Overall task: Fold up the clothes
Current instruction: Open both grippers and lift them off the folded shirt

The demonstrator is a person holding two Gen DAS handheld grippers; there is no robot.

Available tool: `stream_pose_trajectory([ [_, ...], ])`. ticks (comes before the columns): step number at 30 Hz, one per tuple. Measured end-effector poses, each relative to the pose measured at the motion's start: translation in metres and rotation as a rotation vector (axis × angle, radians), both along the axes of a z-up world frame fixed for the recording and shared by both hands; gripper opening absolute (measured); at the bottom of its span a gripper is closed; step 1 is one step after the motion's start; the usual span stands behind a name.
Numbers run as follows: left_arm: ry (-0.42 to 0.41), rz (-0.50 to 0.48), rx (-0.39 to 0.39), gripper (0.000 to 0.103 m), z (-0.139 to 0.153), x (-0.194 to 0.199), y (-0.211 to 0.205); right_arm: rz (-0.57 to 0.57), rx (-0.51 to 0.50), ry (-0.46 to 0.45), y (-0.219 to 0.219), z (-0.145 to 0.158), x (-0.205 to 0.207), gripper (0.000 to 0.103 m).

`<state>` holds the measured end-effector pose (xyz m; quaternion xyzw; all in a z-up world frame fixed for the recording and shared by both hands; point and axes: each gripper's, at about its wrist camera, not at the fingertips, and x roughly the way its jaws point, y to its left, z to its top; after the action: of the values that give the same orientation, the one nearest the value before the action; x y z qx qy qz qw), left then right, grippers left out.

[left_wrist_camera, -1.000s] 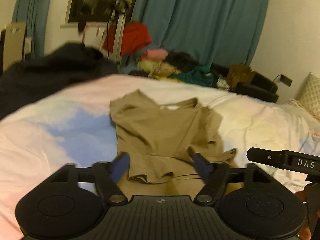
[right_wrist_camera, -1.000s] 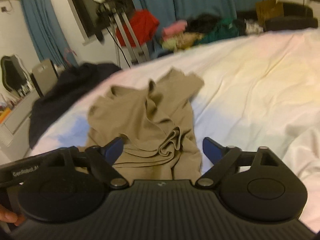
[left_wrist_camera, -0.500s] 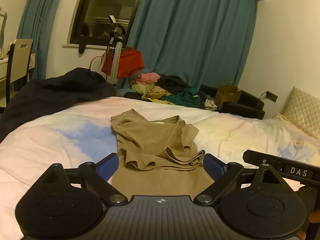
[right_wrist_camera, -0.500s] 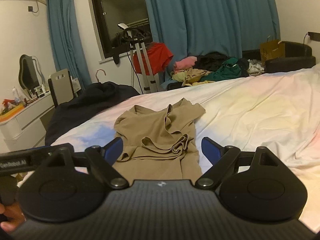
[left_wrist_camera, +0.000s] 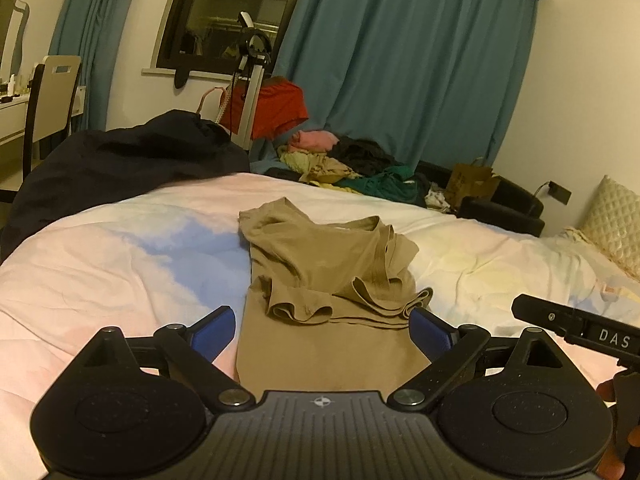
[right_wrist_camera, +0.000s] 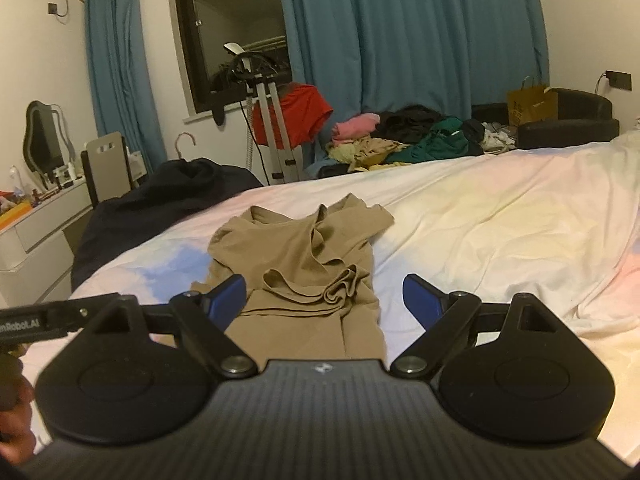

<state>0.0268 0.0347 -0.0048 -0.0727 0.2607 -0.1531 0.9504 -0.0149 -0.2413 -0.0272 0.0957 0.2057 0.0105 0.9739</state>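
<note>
Shirt: tan T-shirt [left_wrist_camera: 320, 280], lying on the bed [left_wrist_camera: 100, 264] in the middle of the cover, partly folded. Far part is doubled back over itself, with a bunched, wavy edge across the middle. The near part lies flat and single-layered, running toward both cameras.
Shirt, right view: same tan T-shirt [right_wrist_camera: 304, 264], one sleeve sticking out toward the far right, folds gathered near its centre.
Left claw: left claw [left_wrist_camera: 322, 326] wide open, holding nothing. Its two blue pads [left_wrist_camera: 214, 326] stand on either side of the shirt's flat near part, above the fabric; contact cannot be told.
Right claw: right claw [right_wrist_camera: 320, 300] wide open, empty. Left pad [right_wrist_camera: 228, 296] overlaps the shirt's left edge in the view, the other is over bare sheet to the right.
Hands: a bit of a hand [left_wrist_camera: 612, 452] shows at the lower right edge of the left view, behind the right claw's body; another hand [right_wrist_camera: 14, 412] at the lower left edge of the right view.
Bed cover: pale pink and white with a blue patch [left_wrist_camera: 200, 256] just left of the shirt.
Far left edge of bed: dark blanket [left_wrist_camera: 120, 164], heaped.
Beyond far edge of bed: pile of mixed clothes [left_wrist_camera: 352, 164], red garment [left_wrist_camera: 276, 108] on a stand, blue curtains [left_wrist_camera: 400, 60], dark window [left_wrist_camera: 224, 16].
Far right of bed: quilted pillow [left_wrist_camera: 612, 220].
</note>
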Motion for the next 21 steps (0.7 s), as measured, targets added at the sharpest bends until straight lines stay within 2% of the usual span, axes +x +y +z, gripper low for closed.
stream_pose_trajectory([
  [5,0.061,-0.017,-0.036,0.095,-0.009,0.007,0.0,0.0,0.004,0.014,-0.001,-0.003,0.001,0.087],
  [8,0.14,-0.03,-0.092,0.095,-0.02,0.013,0.001,-0.006,0.005,0.023,-0.001,-0.004,0.001,0.087],
  [13,0.251,-0.041,-0.137,0.095,-0.042,0.023,0.0,-0.023,0.004,0.053,-0.001,-0.01,0.002,0.087],
  [16,0.279,-0.033,-0.112,0.095,-0.052,0.026,-0.005,-0.029,0.003,0.064,-0.001,-0.012,0.003,0.087],
  [21,0.351,-0.025,-0.13,0.095,-0.069,0.032,-0.009,-0.033,0.002,0.072,-0.001,-0.015,0.003,0.087],
])
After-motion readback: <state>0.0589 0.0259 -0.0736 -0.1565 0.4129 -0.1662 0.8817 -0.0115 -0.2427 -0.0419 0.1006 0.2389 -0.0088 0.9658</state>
